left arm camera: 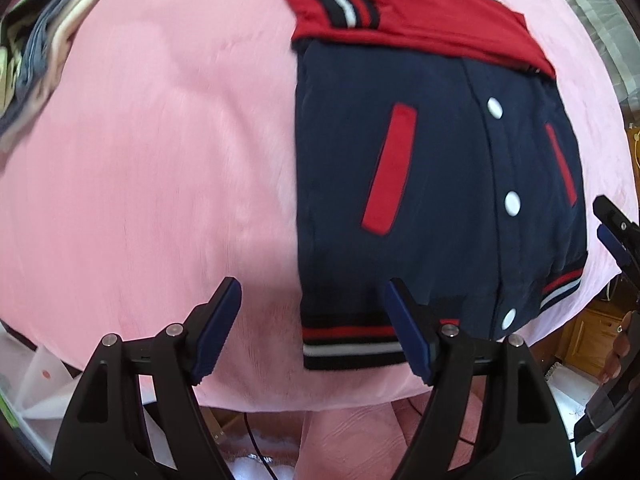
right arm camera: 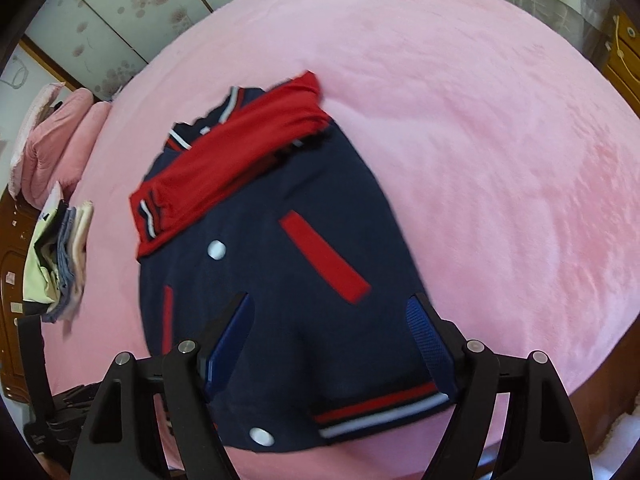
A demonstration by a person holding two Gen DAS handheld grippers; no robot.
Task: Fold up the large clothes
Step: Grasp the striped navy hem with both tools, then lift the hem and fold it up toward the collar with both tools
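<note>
Pink bedspread [right arm camera: 460, 120] under jacket [right arm camera: 280, 280] – clothes pile [right arm camera: 60, 256] at edge; both grippers' fingers wide, empty.

Home bedroom, pink bed [right arm camera: 440, 80], floral wardrobe doors [right arm camera: 120, 20]

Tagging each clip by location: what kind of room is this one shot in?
Most likely a bedroom. The jacket lies on a wide bed covered in pink plush, with pink pillows at one end and a stack of folded clothes beside them.
</note>
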